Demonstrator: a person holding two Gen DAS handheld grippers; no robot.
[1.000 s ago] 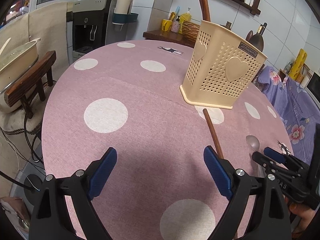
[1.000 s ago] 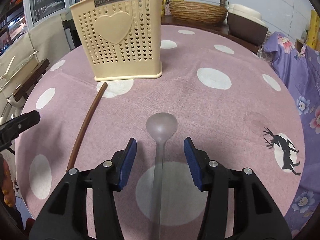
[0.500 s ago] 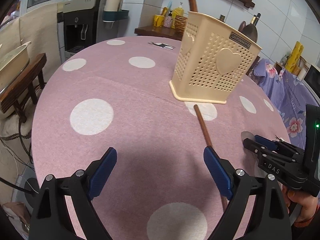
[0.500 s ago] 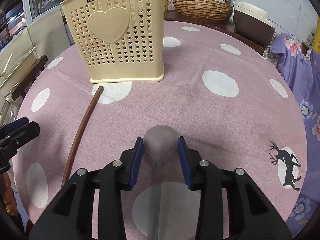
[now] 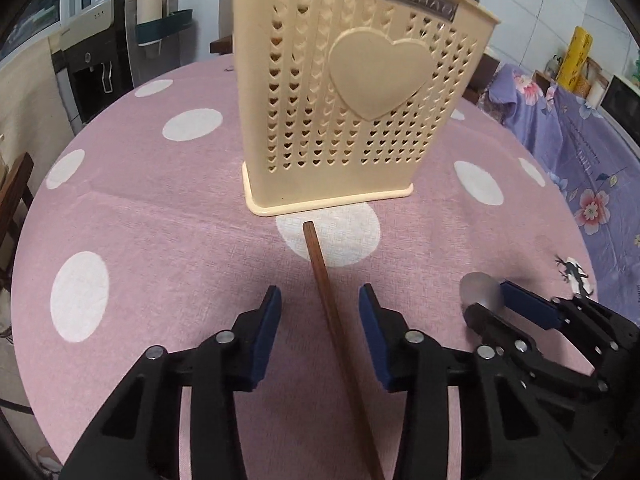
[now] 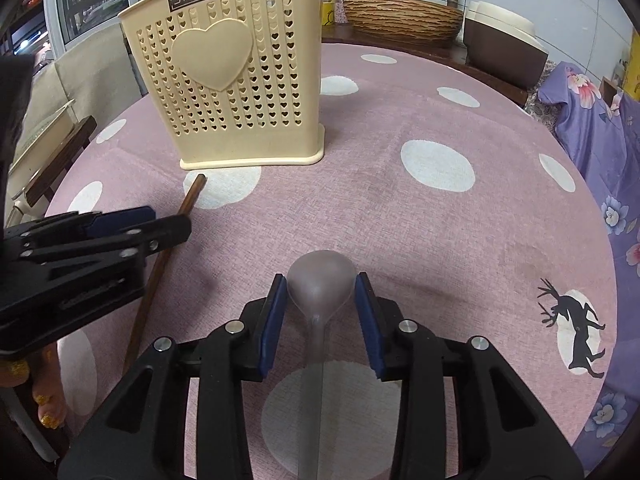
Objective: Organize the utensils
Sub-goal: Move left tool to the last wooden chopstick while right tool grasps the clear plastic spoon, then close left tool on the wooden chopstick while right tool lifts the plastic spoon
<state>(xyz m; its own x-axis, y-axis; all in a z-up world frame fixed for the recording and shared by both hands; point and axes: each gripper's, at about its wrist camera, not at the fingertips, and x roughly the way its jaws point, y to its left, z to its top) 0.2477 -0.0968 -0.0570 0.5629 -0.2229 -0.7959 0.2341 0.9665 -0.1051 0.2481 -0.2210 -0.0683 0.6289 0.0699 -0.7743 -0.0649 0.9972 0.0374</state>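
Note:
A brown wooden chopstick (image 5: 320,268) lies on the pink dotted tablecloth (image 5: 160,208), its tip near the beige heart-patterned utensil holder (image 5: 352,112). My left gripper (image 5: 320,296) straddles it with its jaws closing; a gap still shows between each pad and the stick. To the right, my right gripper (image 6: 321,288) is shut on the bowl of a grey metal spoon (image 6: 316,344) lying flat on the cloth. The right wrist view shows the left gripper (image 6: 160,224) over the chopstick (image 6: 192,196) and the holder (image 6: 240,80), which has chopsticks standing in it.
A woven basket (image 6: 400,12) and a brown rice cooker (image 6: 504,40) stand behind the table. Purple floral fabric (image 5: 580,152) borders the table's right side. A water dispenser (image 5: 96,60) and a wooden stool (image 6: 60,148) are at the left. A person's foot (image 6: 48,404) is below the table edge.
My left gripper moved right until it straddled the chopstick, and its jaws narrowed. My right gripper closed on the spoon's bowl and stayed there.

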